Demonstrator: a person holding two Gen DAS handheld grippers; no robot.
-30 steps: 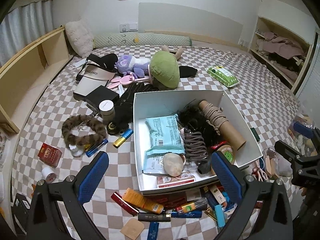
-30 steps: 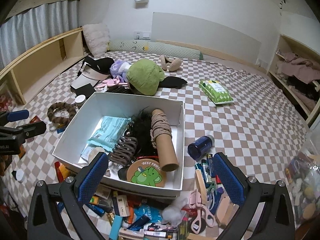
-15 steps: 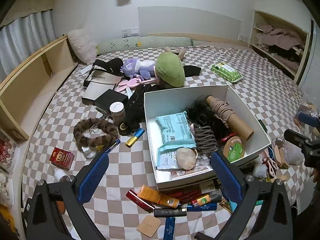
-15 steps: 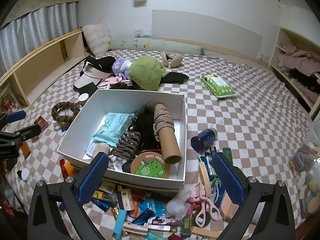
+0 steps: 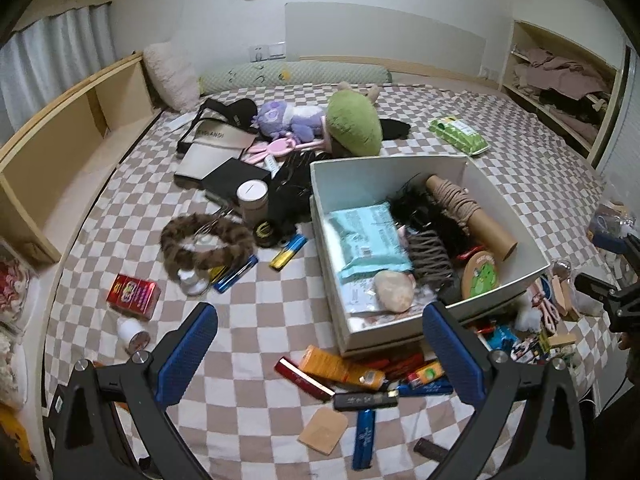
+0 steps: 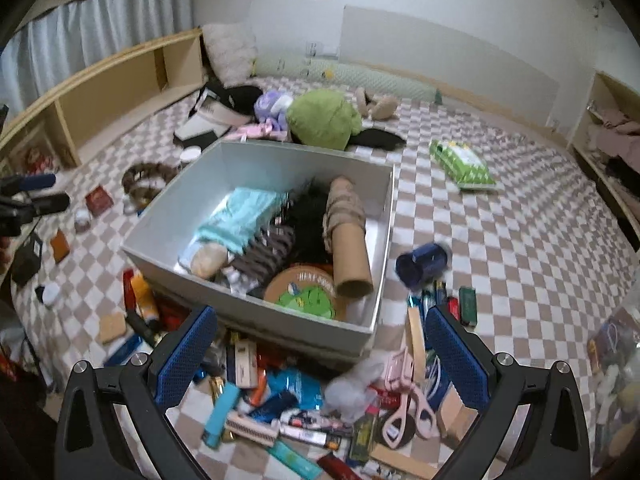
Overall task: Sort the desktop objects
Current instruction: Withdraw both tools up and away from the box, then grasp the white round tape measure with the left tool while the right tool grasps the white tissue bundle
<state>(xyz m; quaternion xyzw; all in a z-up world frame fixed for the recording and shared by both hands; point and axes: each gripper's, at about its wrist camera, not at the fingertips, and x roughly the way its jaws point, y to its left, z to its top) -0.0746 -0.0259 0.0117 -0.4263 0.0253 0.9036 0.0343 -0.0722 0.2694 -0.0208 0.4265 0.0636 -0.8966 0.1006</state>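
Observation:
A white box (image 5: pixel 500 184) (image 6: pixel 188 196) sits on the checkered bed, holding a cardboard tube wound with rope (image 5: pixel 472 216) (image 6: pixel 348 232), a teal packet (image 5: pixel 368 236), a brown hair claw (image 5: pixel 432 256) and a round green-frog disc (image 6: pixel 308 292). Small items are heaped at its near edge: an orange pack (image 5: pixel 340 366), lighters, pink scissors (image 6: pixel 408 400). My left gripper (image 5: pixel 320 354) hangs open over the bed left of that heap, with nothing between its fingers. My right gripper (image 6: pixel 320 350) is open above the heap, also holding nothing.
Left of the box lie a furry headband (image 5: pixel 204 240), a red pack (image 5: pixel 134 290), a white-capped jar (image 5: pixel 253 198) and a black box (image 5: pixel 236 180). Behind it sit a green plush (image 5: pixel 354 122) and a wipes pack (image 6: pixel 464 164). A dark blue jar (image 6: pixel 424 262) lies to the right. A wooden shelf (image 5: pixel 60 140) borders the left.
Both grippers have pulled back and shifted, so the box looks smaller and sits further right in the left wrist view. Both stay open, and no object on the bed has moved.

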